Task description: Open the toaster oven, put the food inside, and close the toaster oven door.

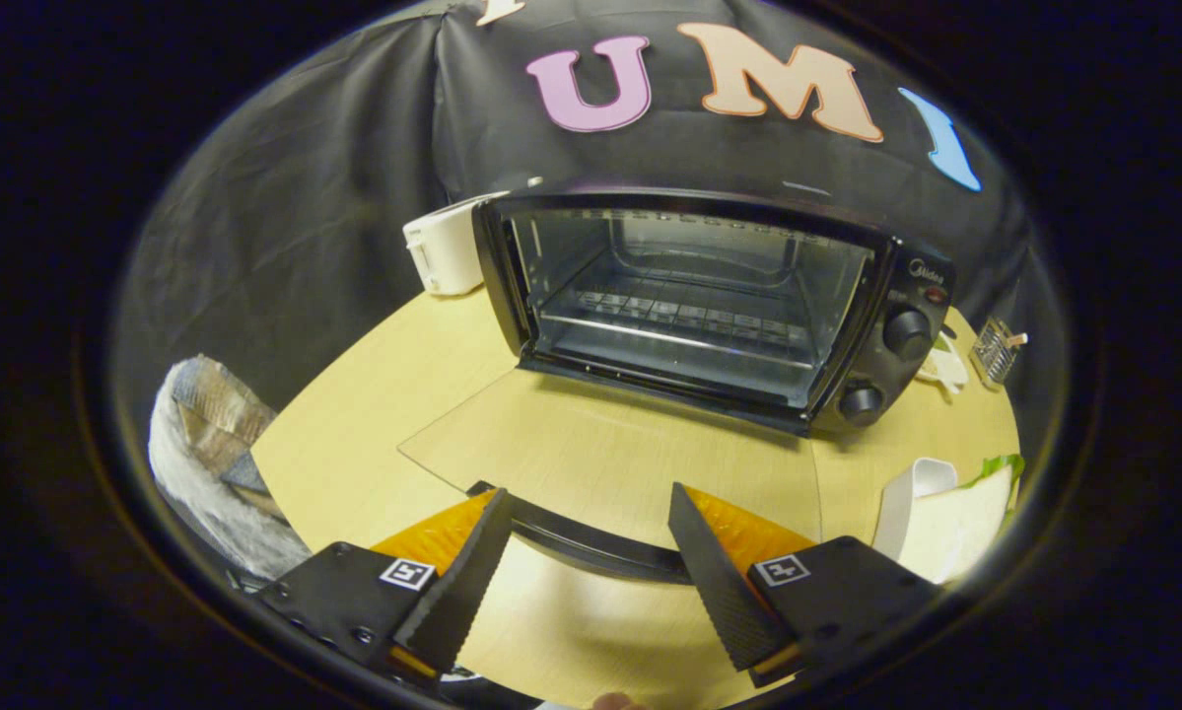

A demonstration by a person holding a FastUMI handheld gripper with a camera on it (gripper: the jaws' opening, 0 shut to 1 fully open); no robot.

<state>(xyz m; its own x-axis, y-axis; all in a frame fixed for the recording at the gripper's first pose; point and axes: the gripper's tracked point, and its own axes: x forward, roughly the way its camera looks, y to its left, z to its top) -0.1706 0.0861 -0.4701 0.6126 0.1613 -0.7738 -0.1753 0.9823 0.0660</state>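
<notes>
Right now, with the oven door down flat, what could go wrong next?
1. The gripper is open over the door's handle; a careless lift could swing the glass door back up.
2. The food lies off beside the right finger, on a white plate at the table's edge, and might be nudged off.
3. The rack sits deep in the oven, so the fingers could knock its frame.

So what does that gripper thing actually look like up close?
The gripper has two flat, wedge-shaped fingers that taper to points, their inner faces finely ribbed. Each is mounted on a dark block with a small square black-and-white marker on top and visible screw heads. The fingers are spread open.
</notes>
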